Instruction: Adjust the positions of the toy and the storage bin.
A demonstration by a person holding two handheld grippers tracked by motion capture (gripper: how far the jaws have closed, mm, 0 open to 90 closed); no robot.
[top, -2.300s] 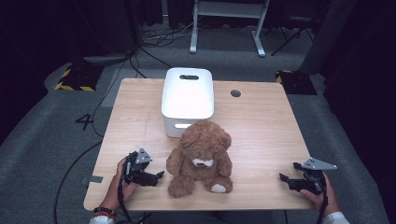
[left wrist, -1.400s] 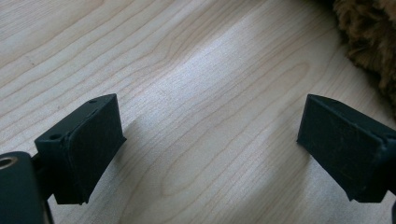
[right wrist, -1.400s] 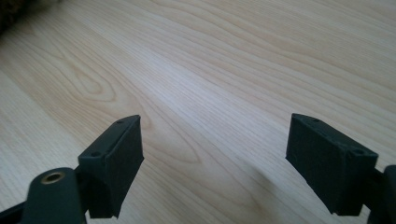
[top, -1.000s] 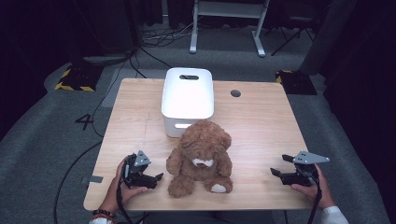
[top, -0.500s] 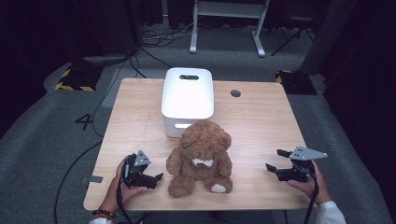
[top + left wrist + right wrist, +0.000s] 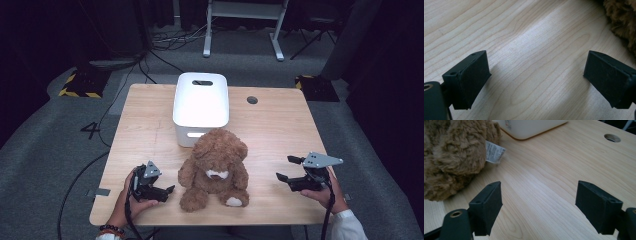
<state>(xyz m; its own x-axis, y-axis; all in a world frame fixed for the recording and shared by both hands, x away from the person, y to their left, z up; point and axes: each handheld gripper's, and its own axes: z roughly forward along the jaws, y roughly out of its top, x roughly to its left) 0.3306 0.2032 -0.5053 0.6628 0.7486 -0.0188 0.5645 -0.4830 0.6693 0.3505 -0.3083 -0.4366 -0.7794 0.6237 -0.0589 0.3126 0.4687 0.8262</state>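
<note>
Teddy bear (image 6: 215, 167): seated upright near the front edge of the table (image 6: 280, 125), facing the person; its back is touching or just short of the white bin (image 6: 200, 106), which cannot be told apart from above. It is taken as the landmark for all places below.

White bin: set directly behind the teddy bear, lid on, with a slot handle on top; judged to be where the bear is meant to go, which would explain why the two are kept so close.

Left gripper (image 6: 159, 190): held low at the teddy bear's side, just beside its foot, jaws spread wide with nothing between them. In the left gripper view only bare wood lies between the jaws, and brown fur (image 6: 621, 22) shows at the upper right corner, so the bear is ahead and off to one side, not yet bracketed.

Right gripper (image 6: 288, 170): held on the opposite side of the teddy bear, near but clearly apart from it, jaws wide and empty, pointed towards the bear's flank.

Sewn tag (image 6: 494, 152): seen in the right gripper view sticking out of the teddy bear's side, ahead and left of the jaws.

Reason for the stance: the bear is flanked on both sides, which is judged to suit a two-sided grasp of a soft, bulky toy.

Table hole (image 6: 612, 137): behind the teddy bear, on the right gripper's side.
</note>
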